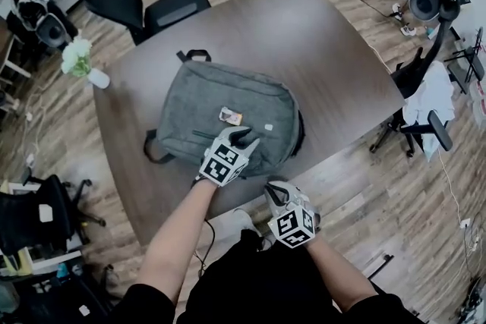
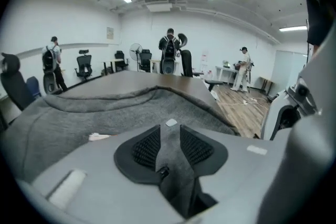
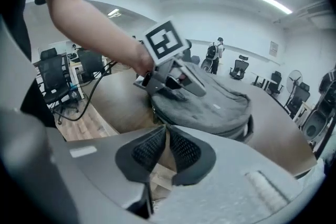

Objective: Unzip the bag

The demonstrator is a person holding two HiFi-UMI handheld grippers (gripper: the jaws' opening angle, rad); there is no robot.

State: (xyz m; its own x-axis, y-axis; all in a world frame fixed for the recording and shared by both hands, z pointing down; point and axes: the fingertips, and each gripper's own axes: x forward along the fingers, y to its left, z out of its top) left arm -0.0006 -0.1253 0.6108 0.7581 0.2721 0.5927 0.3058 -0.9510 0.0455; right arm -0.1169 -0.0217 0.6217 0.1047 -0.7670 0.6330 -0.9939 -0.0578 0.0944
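Bag point(image 1: 228, 114) lay flat mid-frame, seemingly zipped shut.
Left gripper point(image 1: 241, 136) hovered part-open over it, gripping nothing; right gripper point(image 1: 273, 190), lower centre, was near-closed and empty.

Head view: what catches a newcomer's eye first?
A grey backpack lies flat in the middle of the brown table. The left claw is open over the bag's near edge. The right claw, shut and empty, hangs off the table's near side.

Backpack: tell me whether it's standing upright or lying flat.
Lying flat. In the head view the backpack rests broad side down on the table, its front face up.
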